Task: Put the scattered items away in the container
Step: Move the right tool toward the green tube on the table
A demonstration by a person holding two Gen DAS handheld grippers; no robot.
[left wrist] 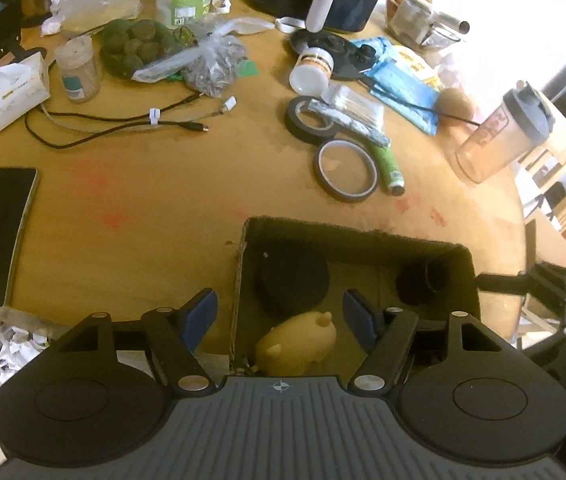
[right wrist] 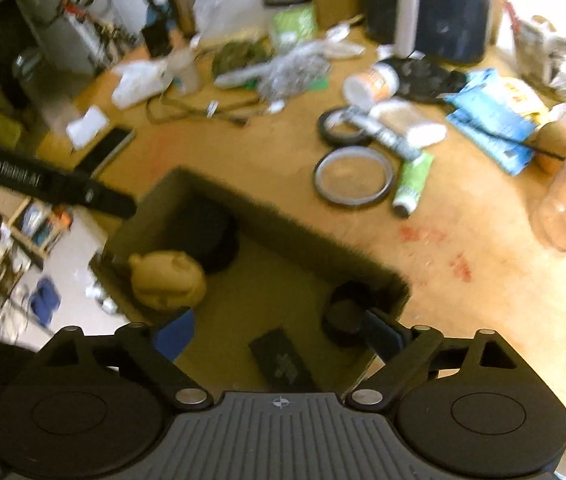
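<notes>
Open brown cardboard box (left wrist: 459, 252) holds tan pig-shaped toy (left wrist: 299, 346), black round disc (left wrist: 293, 280); my left gripper (left wrist: 281, 316) and right gripper (right wrist: 279, 330) both spread, empty, above it.

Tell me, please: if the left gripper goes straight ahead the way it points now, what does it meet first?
Probably the tan pig toy in the cardboard box. It lies right ahead between the open fingers of the left gripper, with a black round disc just beyond. Depth is hard to judge.
</notes>
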